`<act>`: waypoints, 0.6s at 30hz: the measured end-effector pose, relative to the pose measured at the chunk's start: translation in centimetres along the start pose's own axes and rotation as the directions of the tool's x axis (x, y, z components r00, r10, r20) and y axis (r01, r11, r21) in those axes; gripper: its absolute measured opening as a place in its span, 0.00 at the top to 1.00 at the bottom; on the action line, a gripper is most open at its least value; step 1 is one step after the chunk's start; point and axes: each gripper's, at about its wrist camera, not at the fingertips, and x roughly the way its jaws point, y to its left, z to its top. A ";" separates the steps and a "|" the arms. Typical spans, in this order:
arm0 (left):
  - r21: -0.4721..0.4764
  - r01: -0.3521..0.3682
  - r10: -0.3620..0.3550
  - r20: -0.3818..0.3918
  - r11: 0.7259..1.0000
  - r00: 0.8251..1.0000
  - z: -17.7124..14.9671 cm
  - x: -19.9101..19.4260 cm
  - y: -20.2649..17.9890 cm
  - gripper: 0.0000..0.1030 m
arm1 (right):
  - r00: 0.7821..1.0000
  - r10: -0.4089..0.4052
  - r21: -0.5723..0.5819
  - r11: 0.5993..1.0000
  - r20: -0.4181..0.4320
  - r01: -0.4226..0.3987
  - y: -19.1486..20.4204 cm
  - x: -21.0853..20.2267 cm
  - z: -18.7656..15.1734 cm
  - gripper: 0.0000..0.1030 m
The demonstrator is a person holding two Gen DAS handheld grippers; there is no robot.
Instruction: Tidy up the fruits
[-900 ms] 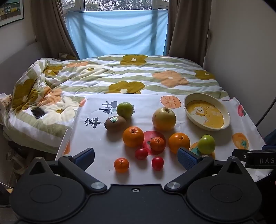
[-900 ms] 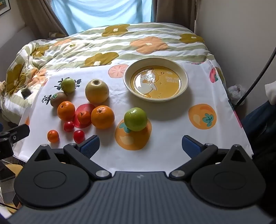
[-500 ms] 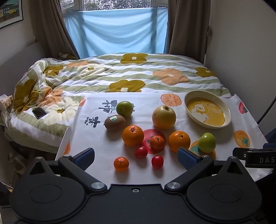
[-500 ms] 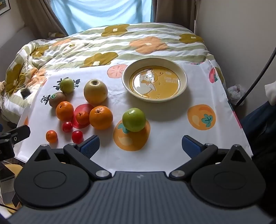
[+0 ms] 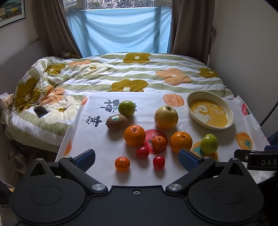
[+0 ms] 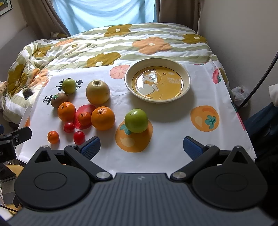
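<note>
on the white fruit-print tabletop, 2 wide-open, empty tongs, left and right, hover near a round green apple and a cream, yellow-centred ceramic bowl.

We see a bed under a floral quilt, brown curtains flanking a window draped in blue cloth.

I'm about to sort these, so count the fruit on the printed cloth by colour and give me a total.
Orange citrus fruits: 4
Green round apples: 2
Small red tomatoes: 2
Large yellow apple: 1
Brown fuzzy kiwi: 1
Total: 10, none in the cream bowl.
</note>
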 end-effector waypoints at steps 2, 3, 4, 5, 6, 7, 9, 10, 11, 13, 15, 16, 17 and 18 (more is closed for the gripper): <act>0.000 0.000 0.000 0.000 1.000 1.000 0.0 0.0 0.0 0.00 | 1.000 0.001 -0.002 1.000 -0.001 -0.001 0.1 0.0 0.0 0.00; 0.001 -0.001 0.001 0.001 1.000 1.000 0.0 0.0 0.0 0.00 | 1.000 0.002 -0.003 1.000 -0.002 -0.002 0.1 -0.1 0.0 0.00; 0.001 0.001 -0.001 0.000 1.000 1.000 0.0 0.0 0.0 0.00 | 1.000 0.002 -0.004 1.000 -0.002 -0.002 0.1 -0.1 0.0 0.00; 0.001 0.000 0.000 0.000 1.000 1.000 0.0 0.0 0.0 0.00 | 1.000 0.001 -0.006 1.000 -0.002 -0.001 0.2 -0.1 0.0 0.00; 0.002 0.000 0.000 0.000 1.000 1.000 0.0 -0.1 0.1 0.00 | 1.000 0.001 -0.005 1.000 -0.002 -0.001 0.1 -0.1 0.0 0.00; 0.002 0.000 0.000 0.000 1.000 1.000 0.0 -0.1 0.1 0.00 | 1.000 -0.001 -0.006 1.000 -0.001 0.001 0.1 -0.1 0.0 0.00; 0.002 -0.001 0.001 0.001 1.000 1.000 0.0 0.0 0.2 0.00 | 1.000 0.000 -0.005 1.000 -0.002 0.000 0.1 -0.1 0.0 0.00; 0.002 -0.001 0.001 0.000 1.000 1.000 0.0 0.0 0.2 0.00 | 1.000 -0.002 -0.006 1.000 -0.001 0.002 0.1 -0.1 0.0 0.00; 0.001 -0.001 0.001 0.000 1.000 1.000 0.0 0.0 0.3 0.00 | 1.000 -0.003 -0.005 1.000 0.000 0.003 0.2 -0.1 0.0 0.00; 0.003 0.000 0.000 0.000 1.000 1.000 0.0 -0.1 0.3 0.00 | 1.000 -0.002 -0.003 1.000 0.000 0.002 0.1 -0.1 -0.1 0.00; 0.008 -0.002 0.002 0.002 1.000 1.000 0.0 -0.2 0.4 0.00 | 1.000 -0.002 -0.005 1.000 0.004 0.002 0.1 -0.2 -0.1 0.00; 0.010 -0.002 0.002 0.002 1.000 1.000 -0.1 -0.2 0.4 0.00 | 1.000 -0.002 -0.006 1.000 0.005 0.002 0.1 -0.2 -0.2 0.00; 0.012 -0.002 0.002 0.003 1.000 1.000 -0.1 -0.3 0.4 0.00 | 1.000 -0.002 -0.006 1.000 0.006 0.002 0.1 -0.3 -0.3 0.00; 0.014 0.000 0.000 0.002 1.000 1.000 -0.2 -0.3 0.5 0.00 | 1.000 -0.003 -0.005 1.000 0.006 0.003 0.1 -0.3 -0.3 0.00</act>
